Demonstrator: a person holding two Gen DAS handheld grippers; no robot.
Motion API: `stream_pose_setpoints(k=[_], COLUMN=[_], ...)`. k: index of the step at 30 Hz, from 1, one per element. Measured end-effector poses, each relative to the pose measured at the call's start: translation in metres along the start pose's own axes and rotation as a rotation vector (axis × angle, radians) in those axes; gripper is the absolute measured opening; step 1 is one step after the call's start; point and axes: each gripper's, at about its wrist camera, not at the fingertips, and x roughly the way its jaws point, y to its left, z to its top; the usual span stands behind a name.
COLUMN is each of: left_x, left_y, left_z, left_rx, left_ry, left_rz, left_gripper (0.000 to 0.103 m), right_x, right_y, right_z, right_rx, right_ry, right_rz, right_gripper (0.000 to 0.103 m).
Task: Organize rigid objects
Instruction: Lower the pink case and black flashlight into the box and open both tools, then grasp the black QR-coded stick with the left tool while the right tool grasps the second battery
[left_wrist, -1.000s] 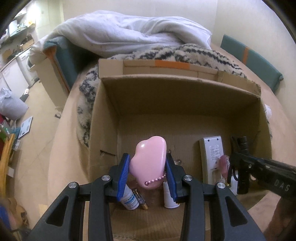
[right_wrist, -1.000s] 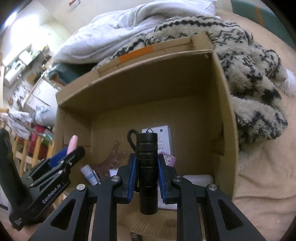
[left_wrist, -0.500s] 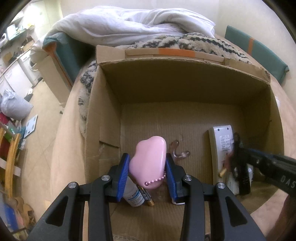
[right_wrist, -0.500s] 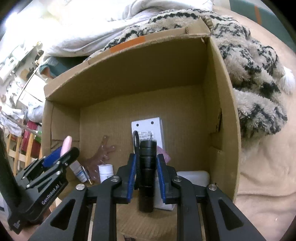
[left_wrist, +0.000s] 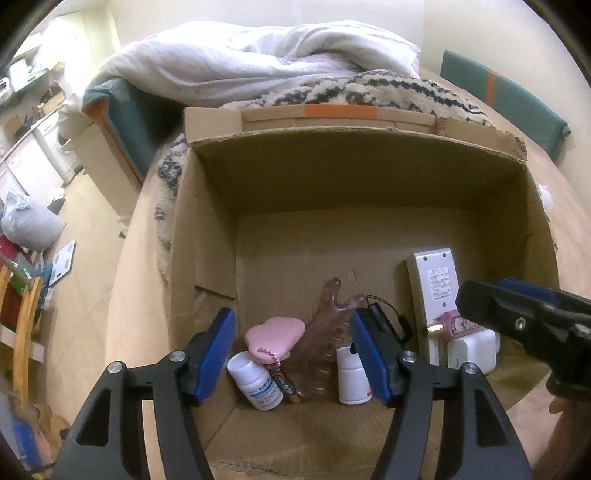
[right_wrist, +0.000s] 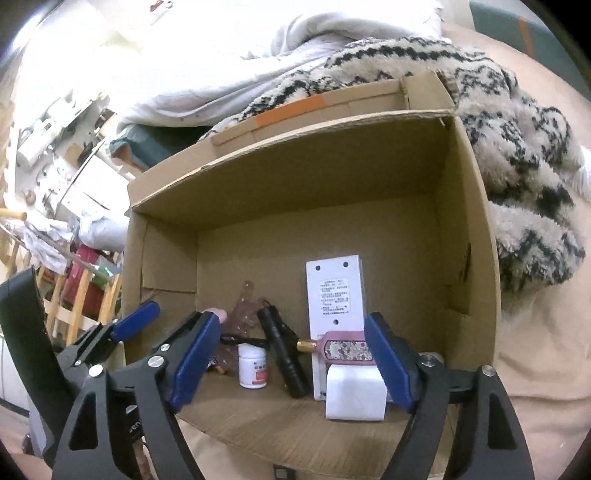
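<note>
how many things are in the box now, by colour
pink: 3, pink case, translucent comb, patterned tag
white: 4, bottle, bottle, remote, charger
black: 1, flashlight
dark with gold: 1, battery
total: 9

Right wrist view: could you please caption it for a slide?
Open right gripper above the cardboard box, black flashlight lying inside.

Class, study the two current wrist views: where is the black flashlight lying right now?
The black flashlight lies on the floor of the cardboard box, seen in the right wrist view between the small white bottle on its left and the long white remote on its right.
</note>
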Motion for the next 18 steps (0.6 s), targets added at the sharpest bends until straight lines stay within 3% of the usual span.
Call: stream_pose_setpoints(k=[10, 18], left_x=[-0.019, -0.044], left_y=[0.006, 0.012], left_z=[-0.001, -0.023], left_rx=[0.014, 0.015], left_ry=[-0.028, -0.037], left_rz=[0.021, 0.023], left_gripper=[0.062, 0.062], right_x=[-0.009, -0.035], right_y=[-0.003, -0.008], right_z=[-0.003, -0.014], right_rx=[0.012, 0.024], right_ry=[-0.03, -0.066], right_rz=[-0.019, -0.034], right_gripper=[0.085, 0.085])
